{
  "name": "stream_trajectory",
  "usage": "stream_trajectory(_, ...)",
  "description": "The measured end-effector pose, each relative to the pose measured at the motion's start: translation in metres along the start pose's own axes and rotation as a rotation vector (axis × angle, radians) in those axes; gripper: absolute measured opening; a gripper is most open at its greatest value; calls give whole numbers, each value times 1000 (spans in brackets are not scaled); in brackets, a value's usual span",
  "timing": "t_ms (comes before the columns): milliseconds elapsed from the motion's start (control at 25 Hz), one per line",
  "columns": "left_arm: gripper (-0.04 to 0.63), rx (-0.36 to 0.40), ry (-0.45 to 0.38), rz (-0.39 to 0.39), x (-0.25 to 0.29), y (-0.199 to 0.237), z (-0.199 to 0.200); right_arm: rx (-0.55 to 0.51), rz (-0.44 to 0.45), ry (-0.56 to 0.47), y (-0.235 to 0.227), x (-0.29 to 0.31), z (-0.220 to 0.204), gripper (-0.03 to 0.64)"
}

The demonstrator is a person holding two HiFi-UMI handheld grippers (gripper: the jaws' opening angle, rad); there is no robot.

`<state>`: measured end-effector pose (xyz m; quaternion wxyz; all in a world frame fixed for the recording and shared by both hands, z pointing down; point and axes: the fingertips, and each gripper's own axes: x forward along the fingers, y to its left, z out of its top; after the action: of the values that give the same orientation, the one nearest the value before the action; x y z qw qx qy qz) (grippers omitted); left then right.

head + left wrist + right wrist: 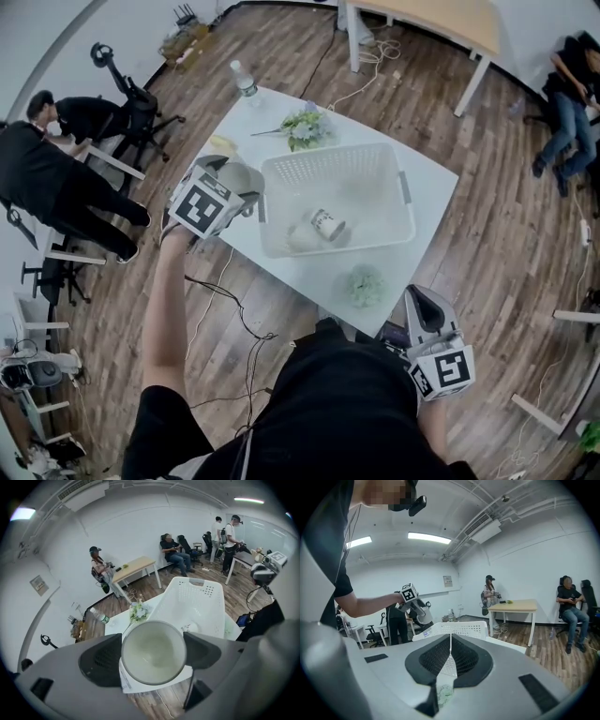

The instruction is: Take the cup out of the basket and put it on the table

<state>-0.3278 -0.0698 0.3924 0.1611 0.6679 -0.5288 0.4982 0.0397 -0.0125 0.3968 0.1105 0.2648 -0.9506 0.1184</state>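
Clamping cup (153,652) in left claw (234,183), aloft just outside basket (333,150) left wall, over tabletop (309,277) edge. Right claw (450,641) pressed together, empty, low off tabletop's near corner.

White walls (126,531), seemingly wooden floor (487,244)

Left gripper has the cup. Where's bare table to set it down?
Best for the cup: the bare strip of table between the basket's near wall and the near edge, left of the green flower ball. The right corner beyond the basket is also free. The far side is crowded: flowers, bottle.
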Motion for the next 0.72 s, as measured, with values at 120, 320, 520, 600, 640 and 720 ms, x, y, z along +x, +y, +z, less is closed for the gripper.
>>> stream_trajectory(120,408,-51,20,17,3,25,-25,-13,-2,17,8,5,0,26)
stream_trajectory(320,408,-114,77,-13,30,44,-73,-19,-20,43,20,13,1,26)
stream_trajectory(520,408,-154,162,-60,77,38,-122,-15,-45,73,29,20,-7,26)
stream_trajectory(600,408,-162,187,-66,98,34,-140,-9,-60,88,31,23,-11,26)
stream_trajectory(640,408,-167,196,-76,107,31,-147,-7,-68,96,32,23,-14,26)
stream_trajectory(720,408,-179,209,-95,125,23,-160,-3,-83,108,33,25,-18,26)
